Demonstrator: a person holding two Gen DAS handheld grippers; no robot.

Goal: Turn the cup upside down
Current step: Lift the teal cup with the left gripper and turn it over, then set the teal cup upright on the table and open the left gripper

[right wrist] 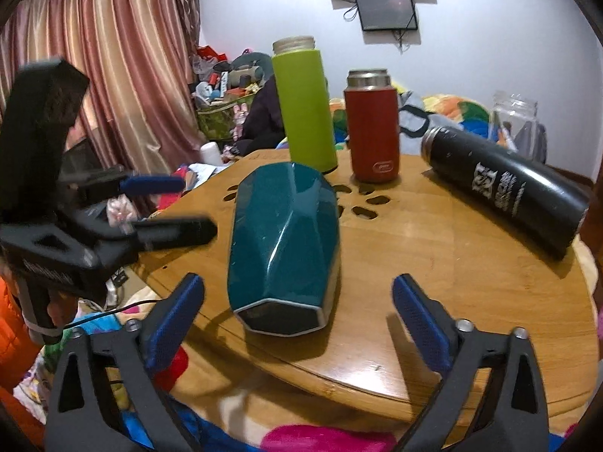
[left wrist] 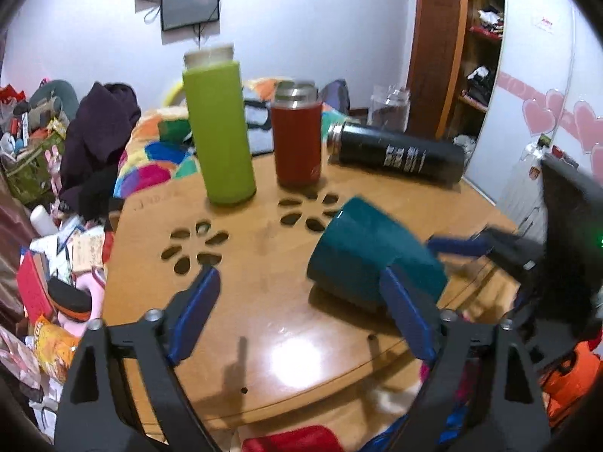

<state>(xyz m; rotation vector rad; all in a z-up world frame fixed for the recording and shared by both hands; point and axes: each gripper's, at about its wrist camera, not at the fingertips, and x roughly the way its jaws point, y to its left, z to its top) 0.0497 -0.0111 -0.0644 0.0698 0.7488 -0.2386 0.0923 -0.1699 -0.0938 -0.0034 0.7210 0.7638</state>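
Note:
A teal faceted cup (right wrist: 284, 241) lies on its side on the round wooden table (right wrist: 471, 275), its closed base toward the right wrist camera. In the left wrist view the cup (left wrist: 371, 252) lies at the right. My right gripper (right wrist: 297, 320) is open, its blue pads on either side of the cup's base end, apart from it. My left gripper (left wrist: 305, 309) is open and empty, with the cup just beyond its right finger (left wrist: 407, 312). The left gripper also shows in the right wrist view (right wrist: 181, 203), left of the cup, off the table's edge.
A green bottle (right wrist: 303, 105) and a red flask (right wrist: 373, 128) stand at the table's far side. A black flask (right wrist: 505, 184) lies on its side at the right, a clear jar (right wrist: 514, 120) behind it. Flower-shaped cutouts (left wrist: 196, 245) pierce the tabletop. Clutter surrounds the table.

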